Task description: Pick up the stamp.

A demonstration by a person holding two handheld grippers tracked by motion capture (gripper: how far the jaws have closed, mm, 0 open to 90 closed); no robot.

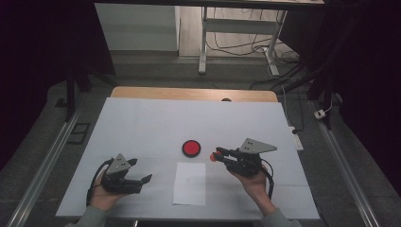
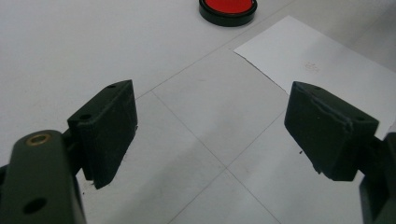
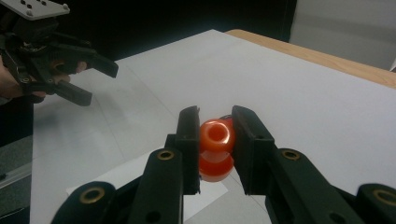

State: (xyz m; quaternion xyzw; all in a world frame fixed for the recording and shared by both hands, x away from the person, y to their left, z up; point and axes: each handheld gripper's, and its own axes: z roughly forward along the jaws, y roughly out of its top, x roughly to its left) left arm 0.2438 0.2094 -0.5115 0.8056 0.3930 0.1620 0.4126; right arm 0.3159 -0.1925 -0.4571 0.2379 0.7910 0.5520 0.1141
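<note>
Right gripper view, glossy orange ring-topped piece (image 3: 216, 140) clamped between jaws (left gripper (image 1: 140, 171) jaws spread)

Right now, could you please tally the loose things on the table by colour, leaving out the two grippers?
Red or orange: 2, the round red pad and the orange stamp held in the right gripper.
White: 1, the paper sheet.
Total: 3.
</note>
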